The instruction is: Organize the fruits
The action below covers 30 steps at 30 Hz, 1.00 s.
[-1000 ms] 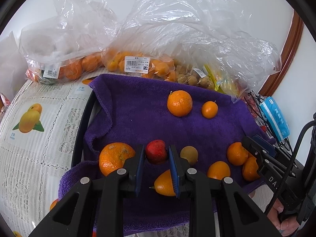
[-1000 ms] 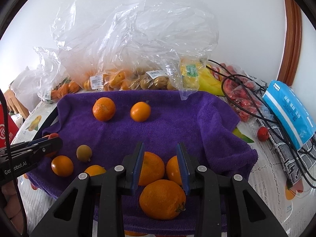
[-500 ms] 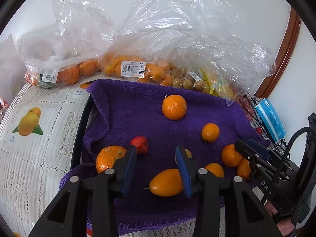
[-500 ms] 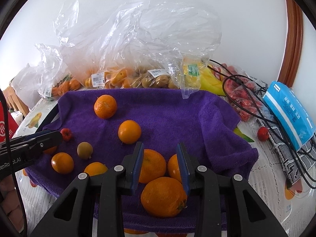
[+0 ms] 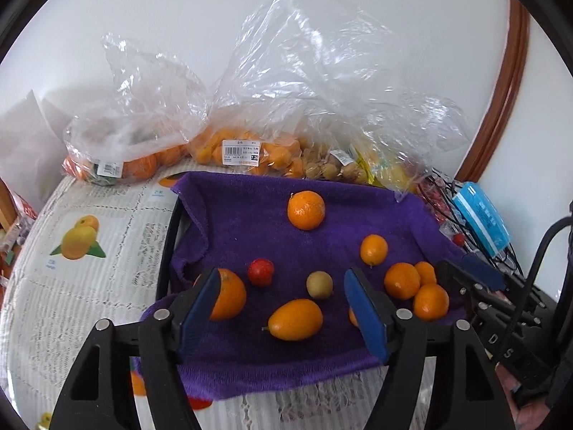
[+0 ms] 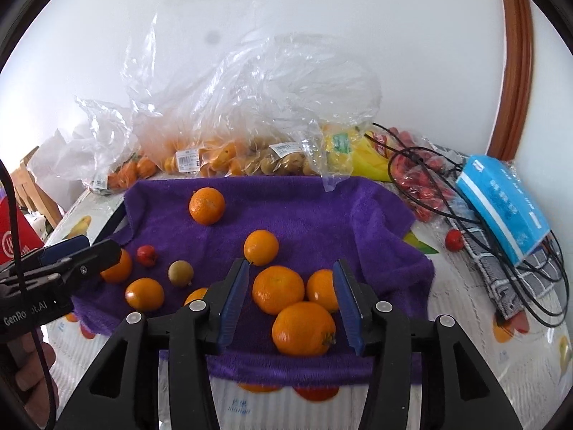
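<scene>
A purple towel [image 5: 250, 222] [image 6: 308, 215] holds loose fruit. In the left wrist view, my left gripper [image 5: 283, 308] is open and empty above an oval orange fruit [image 5: 295, 319], with a large orange [image 5: 227, 294], a small red fruit [image 5: 261, 271] and a brown fruit [image 5: 319, 284] near it. In the right wrist view, my right gripper [image 6: 290, 299] is open and empty around a cluster of three oranges [image 6: 278, 289]. Another orange [image 6: 261, 247] lies just beyond it, and one [image 6: 207, 205] lies farther back.
Clear plastic bags of oranges and small brown fruit [image 5: 250, 150] [image 6: 229, 157] line the back against the wall. Black cables [image 6: 465, 193] and a blue packet [image 6: 501, 208] lie at the right. A fruit-print tablecloth [image 5: 78, 243] covers the table.
Both grippers opened wide and pulled back. The left let go of the small red fruit, which now lies on the towel. A small orange rolled forward toward the right cluster.
</scene>
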Each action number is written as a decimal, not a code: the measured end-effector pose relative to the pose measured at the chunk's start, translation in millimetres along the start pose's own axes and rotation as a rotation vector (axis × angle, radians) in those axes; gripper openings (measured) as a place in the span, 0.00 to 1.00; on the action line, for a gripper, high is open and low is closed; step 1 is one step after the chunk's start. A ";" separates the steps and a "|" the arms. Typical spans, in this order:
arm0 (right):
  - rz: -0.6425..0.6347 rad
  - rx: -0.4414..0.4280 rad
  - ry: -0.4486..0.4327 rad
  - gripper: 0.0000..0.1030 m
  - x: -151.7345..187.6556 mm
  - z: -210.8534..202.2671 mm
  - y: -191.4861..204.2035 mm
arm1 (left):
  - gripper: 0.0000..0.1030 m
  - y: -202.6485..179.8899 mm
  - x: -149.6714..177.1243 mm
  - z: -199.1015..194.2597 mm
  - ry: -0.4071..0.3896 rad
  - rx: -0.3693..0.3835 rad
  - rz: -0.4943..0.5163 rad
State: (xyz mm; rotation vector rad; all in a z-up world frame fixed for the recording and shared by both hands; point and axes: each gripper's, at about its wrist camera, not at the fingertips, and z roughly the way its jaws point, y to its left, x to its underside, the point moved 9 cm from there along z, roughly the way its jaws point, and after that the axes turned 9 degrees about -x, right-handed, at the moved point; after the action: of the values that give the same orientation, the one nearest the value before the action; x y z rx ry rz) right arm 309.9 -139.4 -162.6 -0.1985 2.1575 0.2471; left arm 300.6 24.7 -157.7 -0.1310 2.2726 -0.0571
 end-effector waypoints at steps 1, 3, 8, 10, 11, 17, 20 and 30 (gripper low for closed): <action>-0.004 0.009 -0.006 0.49 0.3 -7.4 2.1 | 0.69 0.4 2.5 -7.2 -0.005 -0.005 0.003; -0.018 0.038 -0.031 0.57 -0.2 -28.5 6.3 | 0.70 0.3 8.6 -21.1 -0.009 -0.010 0.013; 0.001 0.062 -0.079 0.68 1.1 -83.9 19.2 | 0.70 0.0 24.1 -63.8 -0.023 -0.005 0.025; 0.006 0.054 -0.085 0.72 1.0 -100.2 23.7 | 0.72 -1.0 27.8 -81.9 -0.032 -0.007 0.031; 0.008 0.056 -0.091 0.73 1.0 -110.1 25.9 | 0.74 0.1 29.3 -89.4 -0.039 -0.010 0.033; 0.074 0.062 -0.106 0.73 12.5 -158.8 26.2 | 0.82 3.0 41.6 -142.2 -0.086 -0.012 0.022; 0.089 0.067 -0.143 0.91 23.2 -185.4 27.4 | 0.85 3.4 49.6 -161.1 -0.102 -0.024 0.021; 0.061 0.113 -0.148 0.99 59.9 -237.9 35.1 | 0.87 -5.4 71.2 -214.6 -0.143 -0.055 0.044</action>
State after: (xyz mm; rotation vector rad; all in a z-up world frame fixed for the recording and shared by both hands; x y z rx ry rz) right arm 79.1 -168.1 -77.1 -0.0480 2.0260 0.1691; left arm 91.7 10.7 -72.1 -0.1106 2.1341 0.0365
